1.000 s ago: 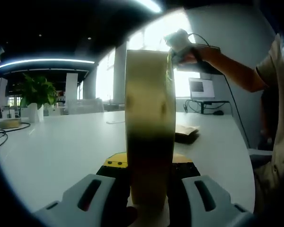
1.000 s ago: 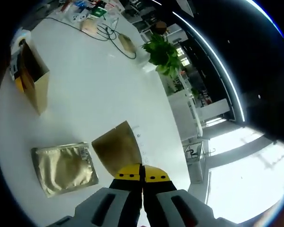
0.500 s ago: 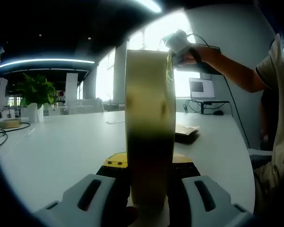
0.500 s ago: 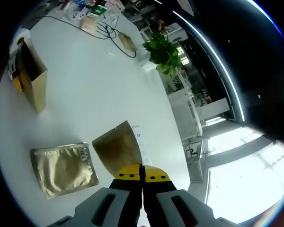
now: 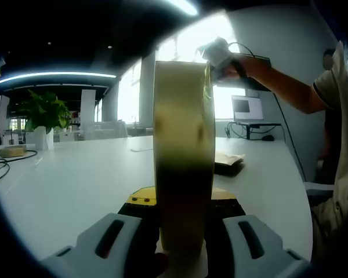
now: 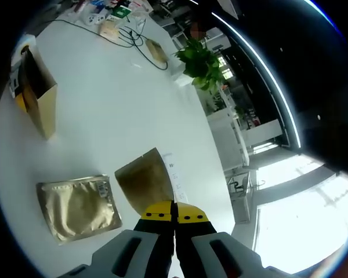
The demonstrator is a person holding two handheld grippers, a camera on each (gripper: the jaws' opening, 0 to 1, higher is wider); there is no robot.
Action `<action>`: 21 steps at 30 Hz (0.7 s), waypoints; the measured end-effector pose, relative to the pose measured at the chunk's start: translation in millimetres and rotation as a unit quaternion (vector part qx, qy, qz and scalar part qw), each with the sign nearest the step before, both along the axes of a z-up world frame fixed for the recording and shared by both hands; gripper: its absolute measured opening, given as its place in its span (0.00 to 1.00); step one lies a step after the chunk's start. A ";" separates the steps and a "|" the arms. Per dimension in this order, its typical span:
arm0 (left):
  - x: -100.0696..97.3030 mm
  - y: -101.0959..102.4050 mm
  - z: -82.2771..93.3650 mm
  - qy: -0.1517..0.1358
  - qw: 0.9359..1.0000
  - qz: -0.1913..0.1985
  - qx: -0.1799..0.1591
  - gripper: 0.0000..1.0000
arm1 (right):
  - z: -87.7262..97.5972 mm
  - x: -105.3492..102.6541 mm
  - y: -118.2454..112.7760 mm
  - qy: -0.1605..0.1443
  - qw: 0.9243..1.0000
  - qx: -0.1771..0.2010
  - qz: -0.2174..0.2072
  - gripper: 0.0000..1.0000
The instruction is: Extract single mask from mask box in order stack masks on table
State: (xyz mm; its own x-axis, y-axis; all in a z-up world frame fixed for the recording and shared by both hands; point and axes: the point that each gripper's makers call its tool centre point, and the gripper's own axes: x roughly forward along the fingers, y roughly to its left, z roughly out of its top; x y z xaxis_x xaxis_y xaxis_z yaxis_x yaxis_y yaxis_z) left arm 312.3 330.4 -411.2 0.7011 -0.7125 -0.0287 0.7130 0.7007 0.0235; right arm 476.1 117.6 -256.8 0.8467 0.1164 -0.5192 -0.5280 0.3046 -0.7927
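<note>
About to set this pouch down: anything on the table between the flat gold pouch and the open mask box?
No. In the right gripper view, bare white table separates the flat gold pouch from the mask box. The right gripper holds another pouch.

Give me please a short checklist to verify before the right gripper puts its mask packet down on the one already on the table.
1. Right gripper has a firm hold on the gold packet: ok, jaws closed on its lower corner.
2. Only one packet in the jaws: cannot tell, one face is seen.
3. Target packet on the table lies flat and free: ok, nothing on it.
4. Mask box is steady: ok, upright and clamped between the jaws of the left gripper.
5. Path to the target is free: ok, bare white table between them; the cables and the plant are at the far end.
</note>
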 end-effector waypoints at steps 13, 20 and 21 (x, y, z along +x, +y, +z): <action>-0.6 -0.6 0.4 0.000 1.000 -0.001 0.000 0.20 | -16.2 -5.6 -6.3 0.010 1.000 -0.007 -0.011 0.00; -0.3 0.1 0.2 0.000 1.000 -0.001 0.000 0.20 | -21.8 -8.9 -6.9 0.015 1.000 0.000 -0.018 0.00; -0.5 -0.1 0.2 0.000 1.000 -0.001 0.000 0.20 | -22.1 -10.6 -6.8 0.014 1.000 0.001 -0.019 0.00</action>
